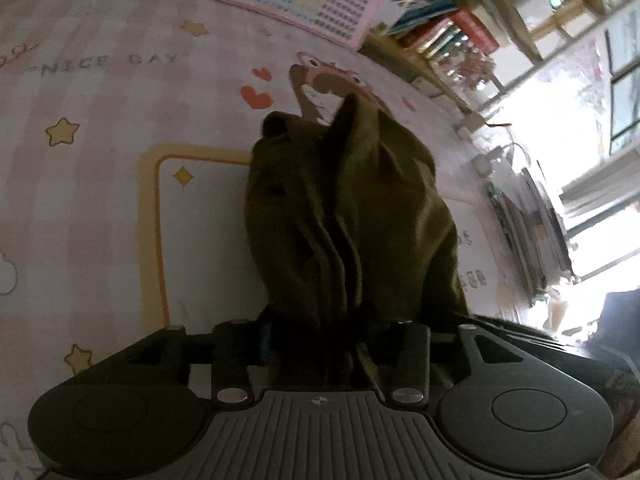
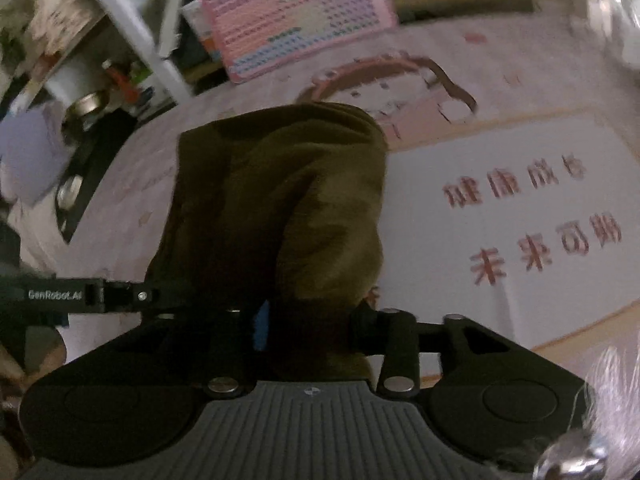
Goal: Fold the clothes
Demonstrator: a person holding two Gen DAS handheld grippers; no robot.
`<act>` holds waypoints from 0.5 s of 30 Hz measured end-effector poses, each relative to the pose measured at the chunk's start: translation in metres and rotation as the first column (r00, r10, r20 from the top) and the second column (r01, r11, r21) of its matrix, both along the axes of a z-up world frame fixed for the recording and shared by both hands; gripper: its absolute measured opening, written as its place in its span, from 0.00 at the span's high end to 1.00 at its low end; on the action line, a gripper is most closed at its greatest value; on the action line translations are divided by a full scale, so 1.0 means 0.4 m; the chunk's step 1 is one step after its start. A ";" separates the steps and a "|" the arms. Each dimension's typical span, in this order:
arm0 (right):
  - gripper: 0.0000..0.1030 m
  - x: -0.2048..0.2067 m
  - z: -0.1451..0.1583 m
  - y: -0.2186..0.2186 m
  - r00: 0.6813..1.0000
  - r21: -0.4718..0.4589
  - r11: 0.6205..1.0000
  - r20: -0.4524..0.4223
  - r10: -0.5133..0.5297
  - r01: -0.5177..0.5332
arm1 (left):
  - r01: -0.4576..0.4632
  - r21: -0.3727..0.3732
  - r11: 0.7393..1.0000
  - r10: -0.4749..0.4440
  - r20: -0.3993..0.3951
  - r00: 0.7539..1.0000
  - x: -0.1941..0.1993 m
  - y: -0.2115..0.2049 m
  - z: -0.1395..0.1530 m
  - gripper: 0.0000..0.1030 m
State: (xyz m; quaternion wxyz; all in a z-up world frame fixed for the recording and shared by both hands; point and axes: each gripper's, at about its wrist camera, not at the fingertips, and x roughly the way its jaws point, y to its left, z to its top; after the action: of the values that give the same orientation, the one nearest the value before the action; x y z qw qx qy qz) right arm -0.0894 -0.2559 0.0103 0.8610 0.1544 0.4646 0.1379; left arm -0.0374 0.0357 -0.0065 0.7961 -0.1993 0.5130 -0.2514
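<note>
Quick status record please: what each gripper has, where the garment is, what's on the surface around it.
left gripper: shut on the olive garment, cloth bunched between its fingers
right gripper: shut on the same garment
garment state: gathered in hanging folds, not flat
surface: pink printed sheet with stars and a cartoon figure
nearby: pink chart board at the far edge; shelves of books beyond
fold progress: cannot tell
</note>
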 end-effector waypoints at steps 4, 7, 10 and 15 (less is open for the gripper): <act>0.47 0.019 -0.027 -0.038 0.996 0.101 0.994 -0.073 -0.040 0.048 | -0.020 -0.011 1.000 0.019 -0.014 1.000 0.018 -0.004 -0.018 0.39; 0.45 0.030 -0.055 -0.067 0.989 0.205 0.974 -0.132 -0.071 0.097 | -0.036 -0.036 0.999 0.035 -0.025 0.999 0.025 -0.010 -0.024 0.42; 0.57 0.036 -0.065 -0.071 0.986 0.250 0.962 -0.150 -0.074 0.110 | -0.040 -0.036 0.999 0.039 -0.029 0.999 0.025 -0.021 -0.025 0.56; 0.74 0.025 -0.014 -0.010 0.999 0.118 0.993 -0.042 -0.004 0.009 | -0.031 0.001 1.000 0.031 0.033 0.999 0.004 -0.039 0.001 0.72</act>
State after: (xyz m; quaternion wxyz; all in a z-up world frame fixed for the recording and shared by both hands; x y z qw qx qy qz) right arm -0.0793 -0.2600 0.0048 0.8408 0.2095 0.4730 0.1593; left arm -0.0358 0.0201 -0.0061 0.8084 -0.2027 0.4969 -0.2418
